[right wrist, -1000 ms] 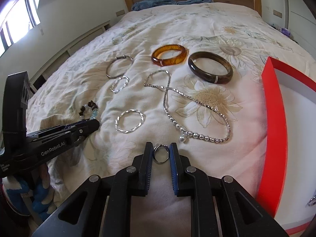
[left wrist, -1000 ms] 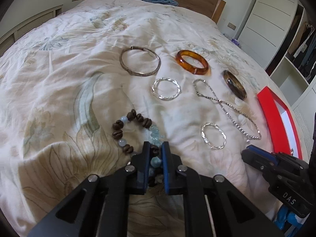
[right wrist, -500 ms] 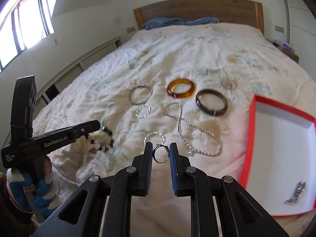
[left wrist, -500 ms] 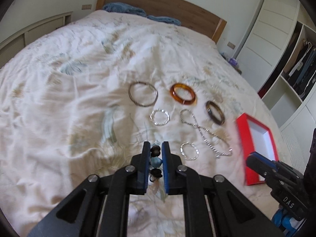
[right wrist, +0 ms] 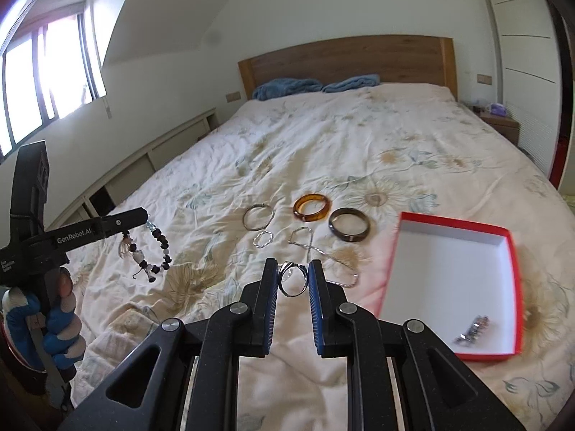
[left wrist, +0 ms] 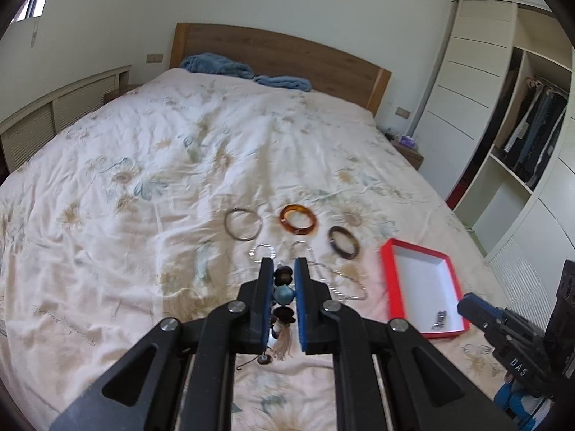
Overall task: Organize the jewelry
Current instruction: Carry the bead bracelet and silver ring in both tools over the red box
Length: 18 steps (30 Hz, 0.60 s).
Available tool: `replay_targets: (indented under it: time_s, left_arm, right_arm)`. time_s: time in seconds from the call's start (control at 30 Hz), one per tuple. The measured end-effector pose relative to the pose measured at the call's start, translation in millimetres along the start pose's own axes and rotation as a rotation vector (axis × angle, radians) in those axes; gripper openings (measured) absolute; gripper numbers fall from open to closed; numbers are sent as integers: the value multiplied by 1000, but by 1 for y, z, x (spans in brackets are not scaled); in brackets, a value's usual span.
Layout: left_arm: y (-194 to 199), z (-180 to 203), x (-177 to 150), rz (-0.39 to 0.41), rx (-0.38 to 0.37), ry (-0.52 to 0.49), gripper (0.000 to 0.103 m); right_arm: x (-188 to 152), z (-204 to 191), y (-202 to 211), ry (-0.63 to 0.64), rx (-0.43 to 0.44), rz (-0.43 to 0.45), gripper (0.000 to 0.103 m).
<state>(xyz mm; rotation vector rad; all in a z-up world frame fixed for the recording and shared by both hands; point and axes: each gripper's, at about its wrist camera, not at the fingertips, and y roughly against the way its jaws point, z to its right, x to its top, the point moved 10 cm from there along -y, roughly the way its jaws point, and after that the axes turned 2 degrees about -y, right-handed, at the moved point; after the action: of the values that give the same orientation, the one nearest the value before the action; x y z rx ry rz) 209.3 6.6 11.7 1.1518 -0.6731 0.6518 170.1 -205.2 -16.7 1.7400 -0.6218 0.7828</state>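
My left gripper [left wrist: 282,278] is shut on a beaded bracelet [left wrist: 282,292] of brown and pale blue beads, held above the bed; it hangs from the gripper in the right wrist view [right wrist: 156,251]. My right gripper [right wrist: 293,269] is shut on a silver ring [right wrist: 293,280], also lifted. A red box [right wrist: 454,287] with a white inside lies on the bed to the right and holds a small sparkly piece [right wrist: 470,330]. On the quilt lie a silver bangle [right wrist: 258,216], an amber bangle [right wrist: 311,207], a dark bangle [right wrist: 348,229], a small twisted silver ring [right wrist: 263,240] and a silver chain [right wrist: 323,255].
The flowered quilt [right wrist: 359,136] covers a wide bed with a wooden headboard [right wrist: 345,61] and blue pillows [right wrist: 312,86]. Wardrobe shelves [left wrist: 521,151] stand at the right, a low cabinet [left wrist: 54,115] along the left wall.
Both grippers have risen well above the bed and pulled back, the left lifting the beaded bracelet off the quilt, the right lifting the ring. The red box has come fully into view.
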Motion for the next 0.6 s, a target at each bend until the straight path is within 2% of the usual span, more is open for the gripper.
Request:
replay_targets:
  time_s: [0.27,0.6]
  left_arm:
    - [-2,72,-2,-26,-78,-48,10]
    - [-61,187,-20,-132,-201,-180,10]
  right_arm:
    - [-13,49,39,-51,-56,20,17]
    - [-16,141,46,-127,-157,16,17]
